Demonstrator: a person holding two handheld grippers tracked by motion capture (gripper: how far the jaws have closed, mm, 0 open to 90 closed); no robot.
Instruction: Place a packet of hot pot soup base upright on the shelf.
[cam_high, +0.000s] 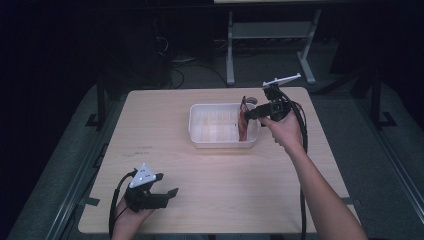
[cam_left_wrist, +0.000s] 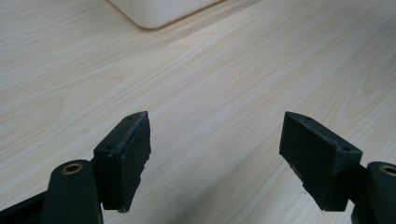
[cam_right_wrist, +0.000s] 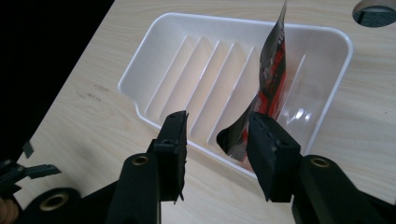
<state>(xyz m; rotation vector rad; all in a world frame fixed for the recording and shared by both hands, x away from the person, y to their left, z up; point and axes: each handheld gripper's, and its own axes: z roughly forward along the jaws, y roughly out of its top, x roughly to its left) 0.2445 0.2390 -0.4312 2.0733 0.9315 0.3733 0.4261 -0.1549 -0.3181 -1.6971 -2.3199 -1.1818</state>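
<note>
My right tool (cam_right_wrist: 217, 135) stands released, its jaws parted around the red-and-black foil packet (cam_right_wrist: 271, 79), which leans upright in a slot of the white ribbed tray (cam_right_wrist: 140, 70). If I brush the packet pulling away, it could topple out. My left tool (cam_left_wrist: 215, 154) rests released over the bench (cam_left_wrist: 210, 70).

The red packet's (cam_right_wrist: 271, 70) lower end is hidden behind the right claw (cam_right_wrist: 217, 135).
</note>
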